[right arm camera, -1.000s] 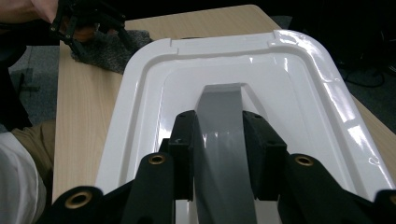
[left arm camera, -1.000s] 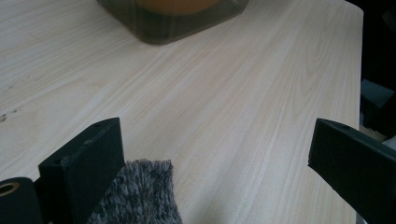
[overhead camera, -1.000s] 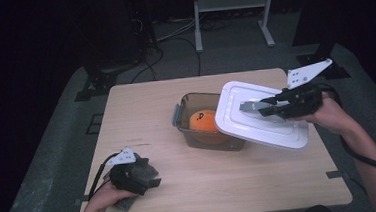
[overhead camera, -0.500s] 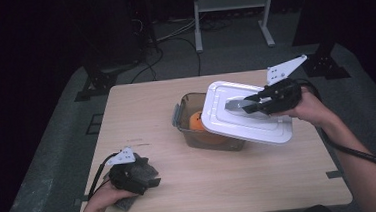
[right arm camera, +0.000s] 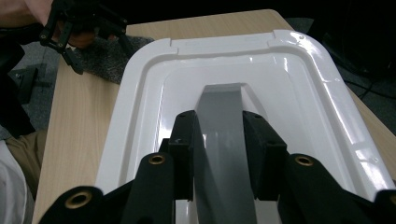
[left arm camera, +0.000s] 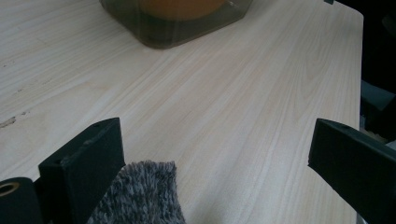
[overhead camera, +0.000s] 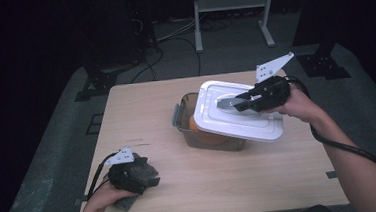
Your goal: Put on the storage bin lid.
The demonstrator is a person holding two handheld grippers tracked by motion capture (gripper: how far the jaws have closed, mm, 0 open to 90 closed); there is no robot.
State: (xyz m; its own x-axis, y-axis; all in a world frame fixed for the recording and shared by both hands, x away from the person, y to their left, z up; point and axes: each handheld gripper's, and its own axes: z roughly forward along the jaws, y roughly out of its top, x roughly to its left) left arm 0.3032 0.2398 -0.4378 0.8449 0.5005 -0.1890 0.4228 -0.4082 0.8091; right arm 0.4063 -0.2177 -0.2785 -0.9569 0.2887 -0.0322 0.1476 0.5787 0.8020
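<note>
1. White lid (overhead camera: 236,113) hangs tilted over the tub (overhead camera: 205,130), near the worktop's (overhead camera: 141,114) far right part; its right end reaches past the tub's right side.
2. Right claw (overhead camera: 226,104) is clamped on the lid's grey handle (right arm camera: 223,140), one jaw on each side of it.
3. Tub is see-through, with something orange (overhead camera: 197,128) inside; it stands right of the worktop's middle.
4. Left claw (left arm camera: 215,154) sits low at the worktop's near left corner, jaws wide apart, nothing between them but bare wood.
5. Grey fuzzy cloth (left arm camera: 140,193) lies under the left claw, just beside one jaw.
6. Left claw and tub are well apart.
</note>
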